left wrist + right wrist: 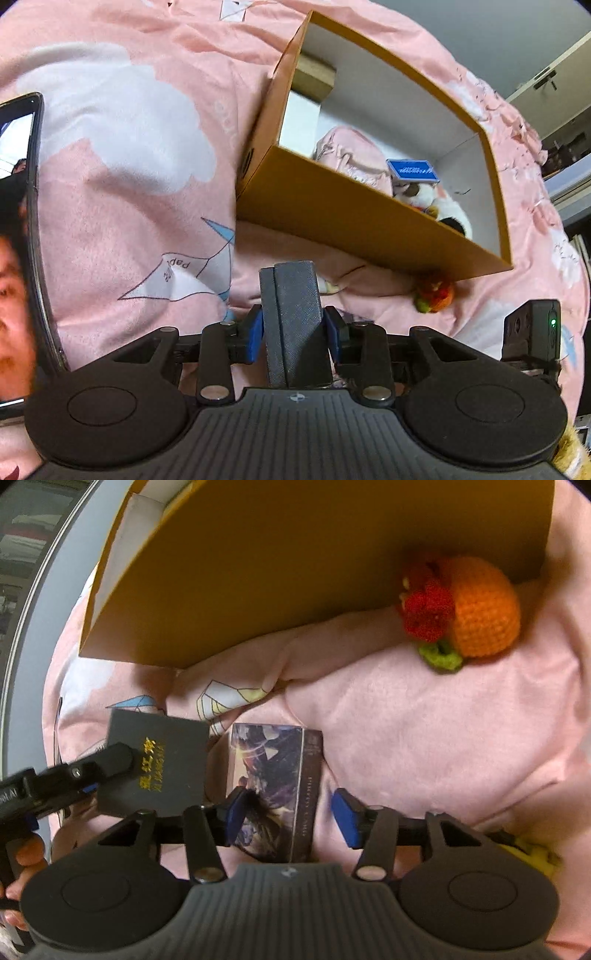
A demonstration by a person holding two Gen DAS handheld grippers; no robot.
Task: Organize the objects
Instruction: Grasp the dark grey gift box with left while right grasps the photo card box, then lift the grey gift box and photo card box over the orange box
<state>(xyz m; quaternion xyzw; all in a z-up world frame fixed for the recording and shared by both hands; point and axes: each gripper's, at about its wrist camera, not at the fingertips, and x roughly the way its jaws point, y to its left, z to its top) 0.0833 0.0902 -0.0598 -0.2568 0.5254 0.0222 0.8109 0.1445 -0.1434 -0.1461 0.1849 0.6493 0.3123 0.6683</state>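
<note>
My left gripper (294,338) is shut on a dark grey textured box (295,314), held upright between the blue pads above the pink blanket. In the right wrist view the same grey box (162,768) shows gold lettering, with one left finger (114,760) across it. My right gripper (291,816) stands open over a purple illustrated card box (273,771) lying on the blanket. Its left pad is at the box's edge and its right pad stands clear. An open tan cardboard box (332,210) lies just beyond. A crocheted orange fruit (480,616) rests against its near wall.
Inside the cardboard box lie a pink pouch (351,155), a blue card box (413,170) and a panda plush (447,210). A phone (33,221) stands at the left edge. A small black camera (532,332) sits at the right. Something yellow (535,853) peeks out at lower right.
</note>
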